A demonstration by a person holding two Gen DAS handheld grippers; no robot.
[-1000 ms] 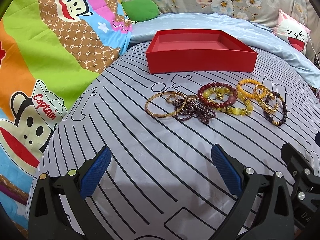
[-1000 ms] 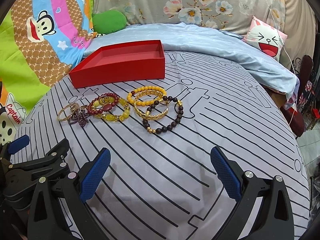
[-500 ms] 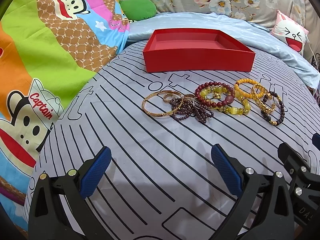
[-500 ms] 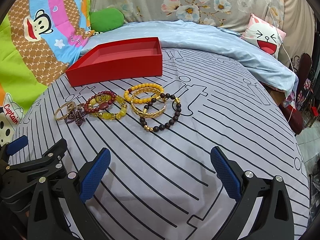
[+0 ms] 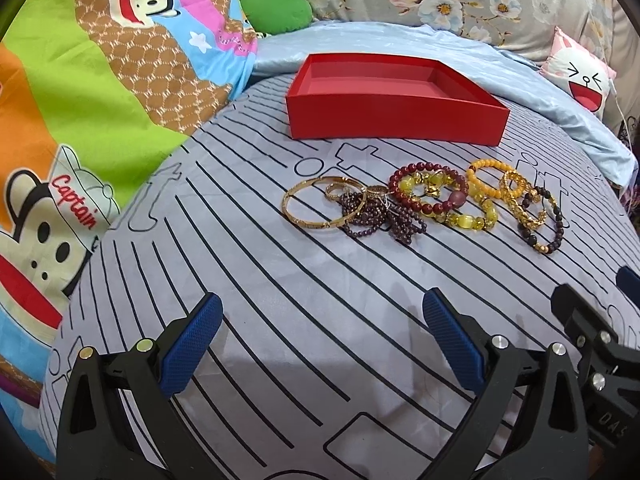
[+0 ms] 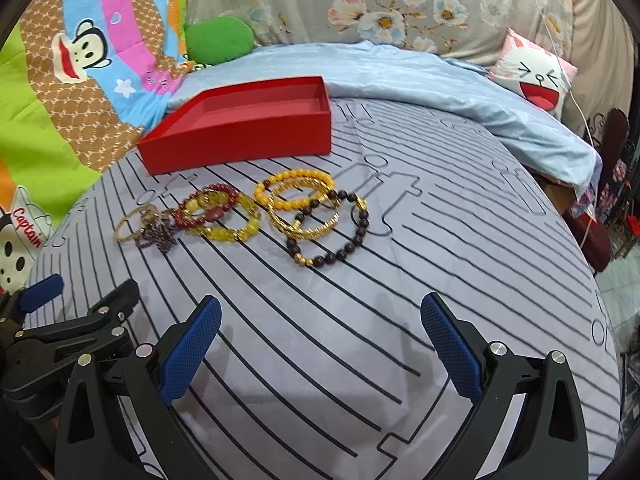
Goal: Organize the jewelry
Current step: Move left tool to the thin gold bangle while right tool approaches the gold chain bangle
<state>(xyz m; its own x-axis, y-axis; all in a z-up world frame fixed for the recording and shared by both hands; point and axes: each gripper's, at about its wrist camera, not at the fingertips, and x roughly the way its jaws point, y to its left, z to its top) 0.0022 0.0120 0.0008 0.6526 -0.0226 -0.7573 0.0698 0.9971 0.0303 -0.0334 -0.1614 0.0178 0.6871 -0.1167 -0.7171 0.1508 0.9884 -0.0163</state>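
Across the grey striped bedsheet (image 5: 280, 280), spread wide under both cameras, lay everything of the task. Behind it, bunched along the far edge, a pale blue quilt (image 6: 400, 76); to the left, a bright cartoon monkey blanket (image 5: 80, 120). Near the sheet's far side, a shallow red box (image 5: 396, 118), open-topped and holding nothing, seen a little closer and larger than a second before, as was the jewelry. Just in front of the box, apart from it, a row of bracelets: at the left end a gold bangle (image 5: 316, 206), overlapped by a tangle of dark purple beads (image 5: 376, 220); next a dark red bead bracelet (image 5: 428, 192) lying over a yellow stone bracelet (image 5: 476, 216); then an orange bead bracelet (image 6: 296, 188), a gold chain bracelet (image 6: 304, 224) and a black bead bracelet (image 6: 340, 244) overlapping at the right end. None shifted from where they lay earlier. Low in the foreground, left gripper (image 5: 320, 340) and right gripper (image 6: 320, 340), side by side, both with blue pads spread wide apart and clasping nothing, well short of the bracelets, though nearer than before.
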